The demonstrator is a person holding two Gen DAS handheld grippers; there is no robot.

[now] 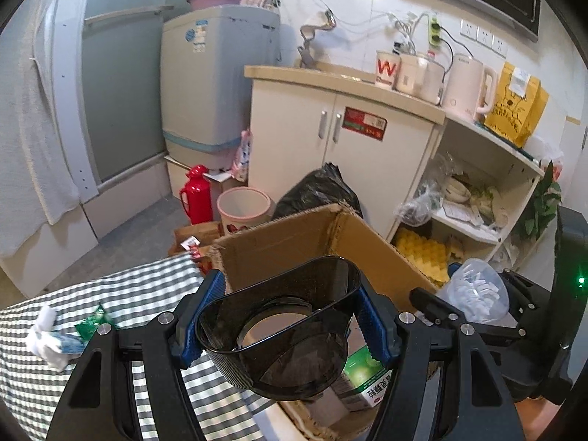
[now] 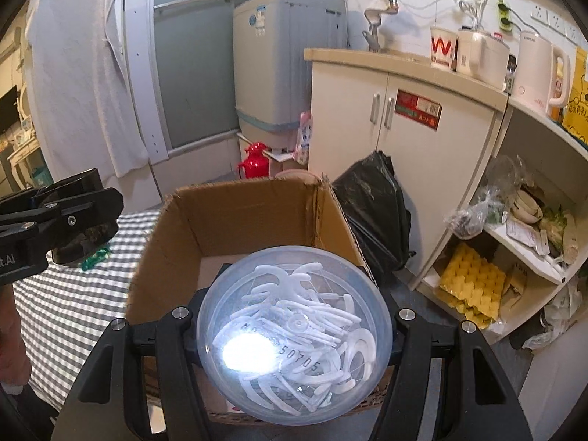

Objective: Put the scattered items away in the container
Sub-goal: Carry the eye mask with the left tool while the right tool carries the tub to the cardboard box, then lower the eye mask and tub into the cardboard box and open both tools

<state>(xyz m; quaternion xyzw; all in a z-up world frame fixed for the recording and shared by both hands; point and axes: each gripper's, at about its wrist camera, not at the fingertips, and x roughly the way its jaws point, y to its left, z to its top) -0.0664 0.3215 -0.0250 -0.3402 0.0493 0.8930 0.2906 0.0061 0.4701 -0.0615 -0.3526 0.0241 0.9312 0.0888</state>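
Smoked dark plastic, ribbed at its base: that is the cup [image 1: 290, 334] my left gripper [image 1: 284, 321] clamps between blue pads [image 1: 375, 325], held over the near left corner of the corrugated cardboard box [image 1: 294, 242]. My right gripper [image 2: 294, 334] grips a clear round tub [image 2: 294, 330] of white curved plastic pieces, over the box's near edge. A green-white carton [image 1: 362, 378] lies inside. A green wrapper [image 1: 93, 321] rests on the checked cloth [image 1: 154, 275].
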